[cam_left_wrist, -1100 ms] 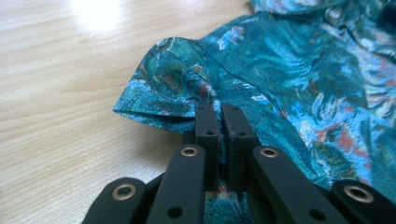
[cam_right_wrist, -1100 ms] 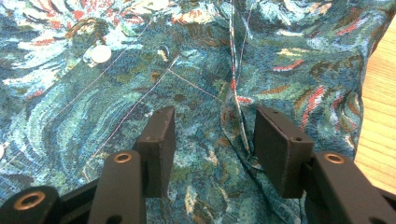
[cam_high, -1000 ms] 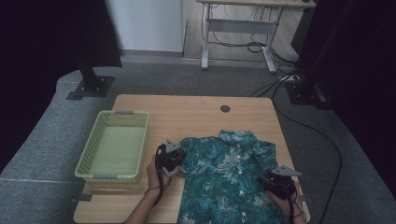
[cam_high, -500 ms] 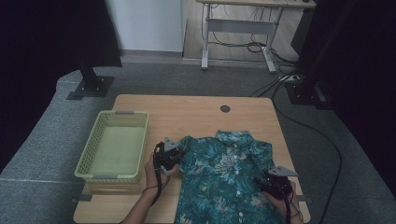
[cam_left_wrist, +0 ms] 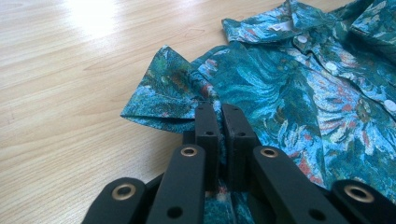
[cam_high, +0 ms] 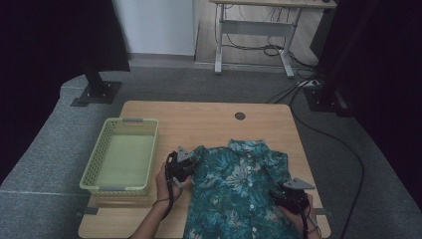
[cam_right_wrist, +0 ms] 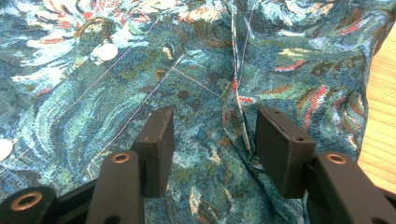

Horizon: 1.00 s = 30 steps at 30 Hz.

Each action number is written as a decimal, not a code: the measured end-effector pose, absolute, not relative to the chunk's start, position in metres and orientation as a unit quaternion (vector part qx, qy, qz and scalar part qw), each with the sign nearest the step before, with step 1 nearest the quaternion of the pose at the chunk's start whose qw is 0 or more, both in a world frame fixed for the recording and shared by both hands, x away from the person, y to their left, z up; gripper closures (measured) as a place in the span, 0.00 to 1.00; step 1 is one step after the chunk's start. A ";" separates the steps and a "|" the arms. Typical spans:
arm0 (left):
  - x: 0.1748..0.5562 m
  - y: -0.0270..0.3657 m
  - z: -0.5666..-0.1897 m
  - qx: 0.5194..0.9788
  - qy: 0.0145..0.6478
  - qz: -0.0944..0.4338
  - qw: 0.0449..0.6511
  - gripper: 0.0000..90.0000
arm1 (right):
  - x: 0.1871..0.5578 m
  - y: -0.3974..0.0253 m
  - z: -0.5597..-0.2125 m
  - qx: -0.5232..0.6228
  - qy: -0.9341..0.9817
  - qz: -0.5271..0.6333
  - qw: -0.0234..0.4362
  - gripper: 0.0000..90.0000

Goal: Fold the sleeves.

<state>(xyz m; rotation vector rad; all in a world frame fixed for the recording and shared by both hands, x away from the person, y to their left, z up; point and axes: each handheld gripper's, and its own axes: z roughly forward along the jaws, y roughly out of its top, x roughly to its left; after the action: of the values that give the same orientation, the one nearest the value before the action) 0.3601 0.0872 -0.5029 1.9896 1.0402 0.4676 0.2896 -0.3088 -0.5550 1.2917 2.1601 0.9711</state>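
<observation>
We work at a light wooden table [cam_high: 209, 119] standing on grey carpet, with dark curtains at both sides. Nearest us, our right hand-held gripper [cam_right_wrist: 210, 140] hovers low over the shirt [cam_high: 239, 194], its jaws spread wide with a seam and a fold of the teal leaf-print cloth between them; we cannot tell whether the tips touch the cloth. In the high view this hand-held gripper [cam_high: 291, 196] sits at the shirt's right edge, near the table's front corner. A little farther out, our left hand-held gripper [cam_left_wrist: 220, 123] has its jaws pressed together, pinching the shirt [cam_left_wrist: 289, 93] at the base of the short sleeve. The sleeve lies just ahead of the tips, its cuff slightly raised off the wood. From above, that hand-held gripper [cam_high: 181, 164] is at the shirt's left side. Just to its left lies a green basket [cam_high: 92, 172]. Beyond both hand-held grippers the collar points away from us, and farther still a dark round grommet [cam_high: 240, 116] sits in the tabletop.
</observation>
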 end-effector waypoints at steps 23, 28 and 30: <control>0.365 0.064 -0.520 0.808 0.404 0.180 0.388 0.96 | 0.288 -0.306 -0.555 0.464 0.782 0.352 0.220 0.52; 0.369 0.056 -0.522 0.817 0.400 0.179 0.375 0.96 | 0.288 -0.306 -0.555 0.464 0.782 0.353 0.220 0.53; 0.370 0.052 -0.523 0.821 0.397 0.183 0.367 0.96 | 0.288 -0.306 -0.555 0.464 0.782 0.353 0.220 0.53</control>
<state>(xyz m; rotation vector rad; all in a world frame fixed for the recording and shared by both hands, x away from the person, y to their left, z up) 0.3704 0.0524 -0.5232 2.1095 1.0194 0.4695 0.2880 -0.3061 -0.5552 1.2832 2.1634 0.9755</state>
